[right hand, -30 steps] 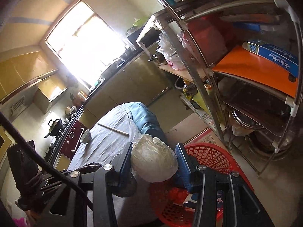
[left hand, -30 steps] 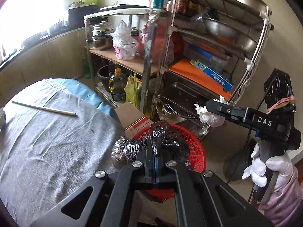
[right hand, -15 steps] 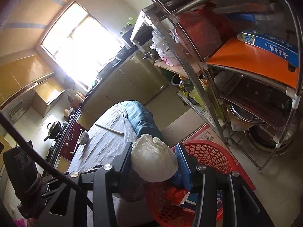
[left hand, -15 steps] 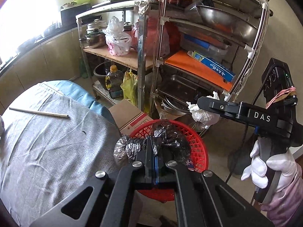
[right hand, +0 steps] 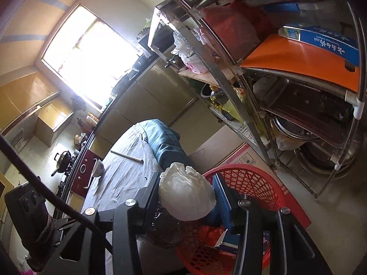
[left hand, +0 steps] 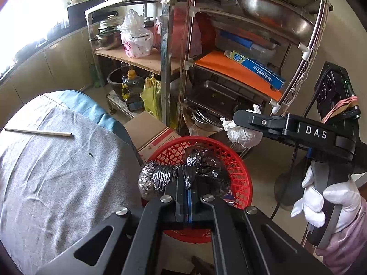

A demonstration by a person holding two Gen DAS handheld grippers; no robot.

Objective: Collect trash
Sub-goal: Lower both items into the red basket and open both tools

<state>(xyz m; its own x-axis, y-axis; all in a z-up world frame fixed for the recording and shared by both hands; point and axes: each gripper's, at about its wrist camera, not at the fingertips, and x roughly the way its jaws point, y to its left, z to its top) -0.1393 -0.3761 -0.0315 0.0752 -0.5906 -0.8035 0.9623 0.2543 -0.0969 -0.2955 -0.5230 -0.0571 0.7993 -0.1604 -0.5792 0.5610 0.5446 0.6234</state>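
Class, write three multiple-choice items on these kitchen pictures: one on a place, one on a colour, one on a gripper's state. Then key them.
1. Where does the thin stick lie?
A. on the grey cloth
B. in the basket
C. on the shelf

2. What colour is the mesh basket?
A. blue
B. red
C. green

3. What does the right gripper hold?
A. nothing
B. a bottle
C. a white wad

Key: 1 A, it lies flat on the cloth; 2 B, red mesh in both views; 3 C, both pads press the wad.

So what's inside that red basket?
In the red basket, red and white scraps show at the bottom. The white wad and black bag, held in tongs, cover the rest.
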